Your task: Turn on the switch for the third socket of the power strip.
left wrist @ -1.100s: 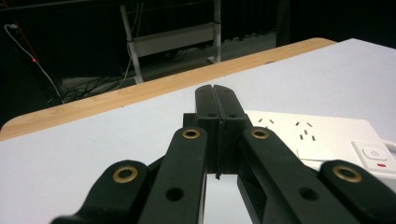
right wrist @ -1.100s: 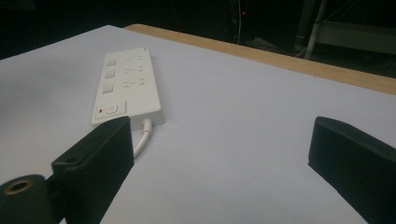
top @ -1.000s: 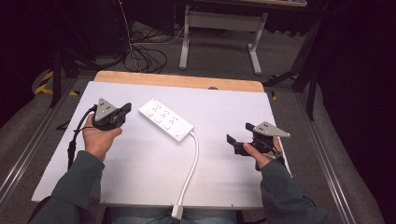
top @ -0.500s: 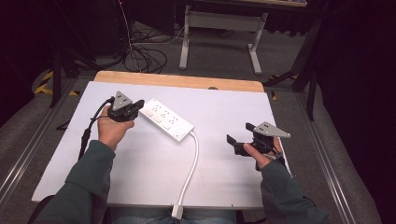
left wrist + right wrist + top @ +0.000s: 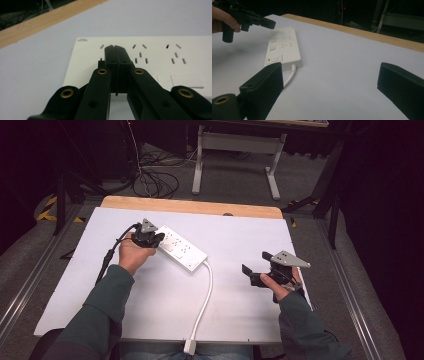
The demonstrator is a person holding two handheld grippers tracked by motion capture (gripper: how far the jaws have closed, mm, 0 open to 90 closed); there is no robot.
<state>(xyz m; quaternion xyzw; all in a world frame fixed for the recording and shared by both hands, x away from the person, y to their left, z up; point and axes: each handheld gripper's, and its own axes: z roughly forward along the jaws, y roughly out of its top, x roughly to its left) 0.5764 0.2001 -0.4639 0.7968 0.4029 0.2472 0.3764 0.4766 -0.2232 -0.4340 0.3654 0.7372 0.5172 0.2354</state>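
Your left gripper (image 5: 156,238), jaws closed and empty, has reached the power strip (image 5: 181,248); pressing sideways could shove it.

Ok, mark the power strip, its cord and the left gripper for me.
power strip (image 5: 181,248), high view, on its white top face.
cord (image 5: 205,291), high view, midway along its length.
left gripper (image 5: 115,47), left gripper view, at its closed jaw tips.

White power strip (image 5: 179,248) lying slantwise near table's (image 5: 250,240) far left part, cord (image 5: 202,305) trailing to near edge. Left gripper (image 5: 155,239) over strip's far end; right gripper (image 5: 252,270) near right edge.
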